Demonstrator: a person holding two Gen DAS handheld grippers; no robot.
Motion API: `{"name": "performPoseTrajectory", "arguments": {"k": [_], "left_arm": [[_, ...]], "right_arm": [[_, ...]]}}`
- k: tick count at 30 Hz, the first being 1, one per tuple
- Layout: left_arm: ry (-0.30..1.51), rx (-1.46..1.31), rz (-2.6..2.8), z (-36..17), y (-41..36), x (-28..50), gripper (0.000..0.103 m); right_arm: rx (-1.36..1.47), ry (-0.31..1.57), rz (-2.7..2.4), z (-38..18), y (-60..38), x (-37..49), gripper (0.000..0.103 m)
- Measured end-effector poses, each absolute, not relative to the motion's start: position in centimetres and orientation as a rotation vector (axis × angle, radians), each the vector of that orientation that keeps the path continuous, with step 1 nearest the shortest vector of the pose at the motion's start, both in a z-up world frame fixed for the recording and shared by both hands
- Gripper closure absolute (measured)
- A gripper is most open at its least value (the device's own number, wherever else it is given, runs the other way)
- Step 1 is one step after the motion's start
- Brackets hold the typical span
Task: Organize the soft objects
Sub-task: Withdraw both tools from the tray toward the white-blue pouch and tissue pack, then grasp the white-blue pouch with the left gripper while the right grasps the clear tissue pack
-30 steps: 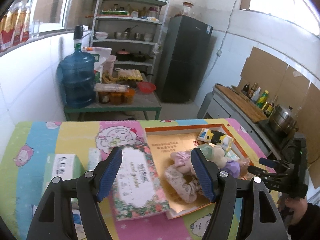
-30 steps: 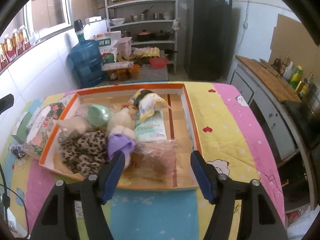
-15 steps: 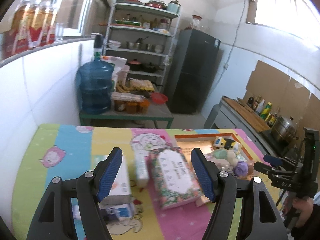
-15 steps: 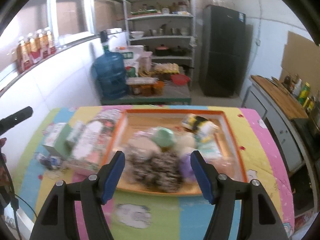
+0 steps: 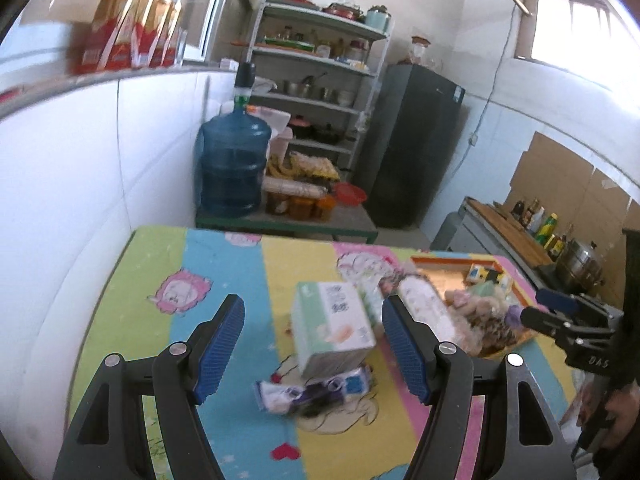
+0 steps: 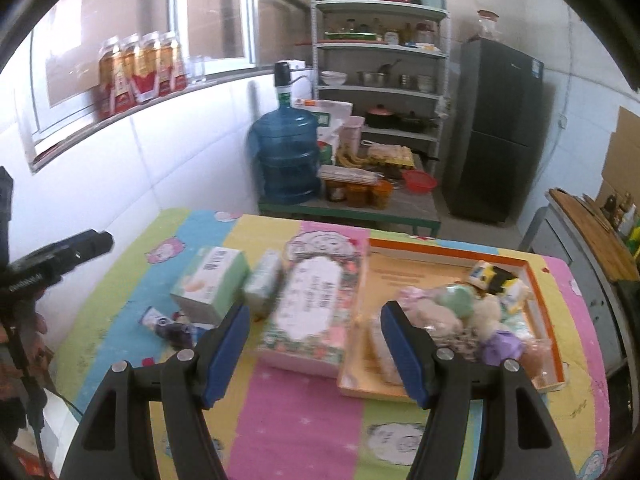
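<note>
An orange-rimmed tray [image 6: 536, 280] on the table's right holds several soft items: a green pouch [image 6: 456, 300], a purple one [image 6: 502, 346], a leopard-print cloth and small packets. Left of it lie a floral tissue pack [image 6: 312, 312], a slim green pack [image 6: 264, 280], a green tissue box [image 6: 210, 282] and a small wrapped pack [image 6: 168, 326]. My left gripper [image 5: 314, 346] is open and empty above the green tissue box [image 5: 330, 326]. My right gripper [image 6: 316, 350] is open and empty above the floral pack. The tray [image 5: 448, 264] also shows in the left wrist view.
The table has a colourful cartoon cloth [image 6: 296, 420] and stands against a white tiled wall on the left. Behind it is a low green table with a blue water jug [image 6: 286, 160], a shelf rack and a dark fridge [image 6: 496, 132]. A counter runs along the right.
Both grippers have swung left and pulled back from the tray. The left one now looks at the green tissue box, the right one at the floral pack. Both stay open.
</note>
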State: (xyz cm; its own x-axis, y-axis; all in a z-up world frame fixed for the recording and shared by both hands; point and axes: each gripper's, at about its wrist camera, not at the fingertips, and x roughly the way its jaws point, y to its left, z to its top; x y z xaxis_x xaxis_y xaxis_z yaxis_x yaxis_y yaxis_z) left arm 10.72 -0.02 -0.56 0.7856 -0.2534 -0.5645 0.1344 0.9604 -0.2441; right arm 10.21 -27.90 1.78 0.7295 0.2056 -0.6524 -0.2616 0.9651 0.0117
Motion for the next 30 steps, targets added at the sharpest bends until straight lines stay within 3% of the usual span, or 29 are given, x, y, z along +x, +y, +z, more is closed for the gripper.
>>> {"name": "performPoseTrajectory", "arguments": {"k": [16,25,30], "left_arm": [[0.801,0.096,-0.813,-8.5,-1.3,15.5,0.03],[0.876,0.184,-0.862,-12.3,-3.1,17.4,0.03],[0.908,0.198,-0.821,-13.8,-3.5,17.1,0.048]], "right_arm": [[-0.098,0.79,0.223,-0.4,-23.3,8.6,0.035],[-0.094,0.813,0.164,-0.8,-24.0,8.2,0.035],[-0.098,0.82,0.158,-1.0,-24.2,8.4,0.035]]}}
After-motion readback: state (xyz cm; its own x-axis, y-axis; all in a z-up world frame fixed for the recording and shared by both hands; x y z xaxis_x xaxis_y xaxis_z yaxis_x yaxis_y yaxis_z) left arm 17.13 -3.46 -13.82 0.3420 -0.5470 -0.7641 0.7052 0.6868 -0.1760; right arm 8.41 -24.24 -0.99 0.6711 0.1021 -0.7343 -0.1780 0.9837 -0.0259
